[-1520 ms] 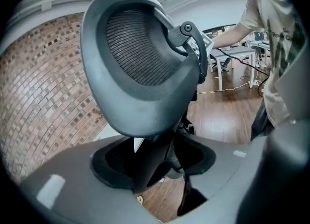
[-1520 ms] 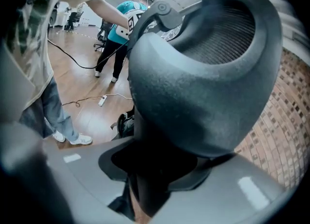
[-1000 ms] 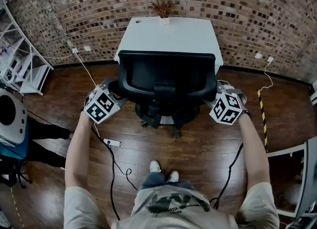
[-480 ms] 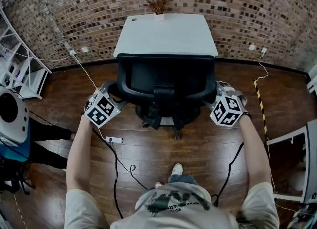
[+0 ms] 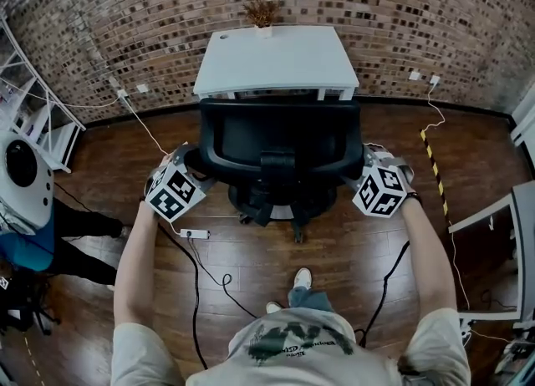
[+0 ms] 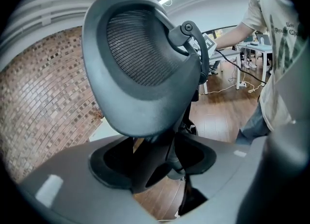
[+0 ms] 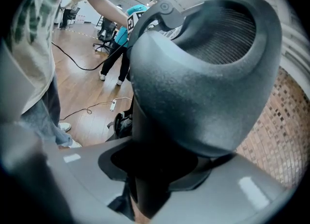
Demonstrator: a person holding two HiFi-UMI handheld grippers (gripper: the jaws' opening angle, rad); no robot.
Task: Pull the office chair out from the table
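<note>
The black office chair (image 5: pixel 280 138) stands just clear of the white table (image 5: pixel 276 63), with its mesh backrest toward me. My left gripper (image 5: pixel 189 169) is at the backrest's left edge and my right gripper (image 5: pixel 369 164) at its right edge. In the left gripper view the backrest (image 6: pixel 140 63) fills the frame, and a dark part of the chair's frame sits clamped between the left gripper's (image 6: pixel 160 169) jaws. The right gripper view shows the same: the backrest (image 7: pixel 203 82) looms above and the right gripper (image 7: pixel 150 174) is closed on the dark frame below it.
A small dried plant (image 5: pixel 262 12) stands on the table's far edge, against the brick wall. A power strip (image 5: pixel 194 233) and cables lie on the wood floor at my left. A white rack (image 5: pixel 33 117) and a person in teal (image 5: pixel 29 242) are far left. Another white table (image 5: pixel 501 217) is at right.
The chair and both grippers have moved back from the table toward me. The table's front edge and legs, earlier covered by the backrest, now show.
</note>
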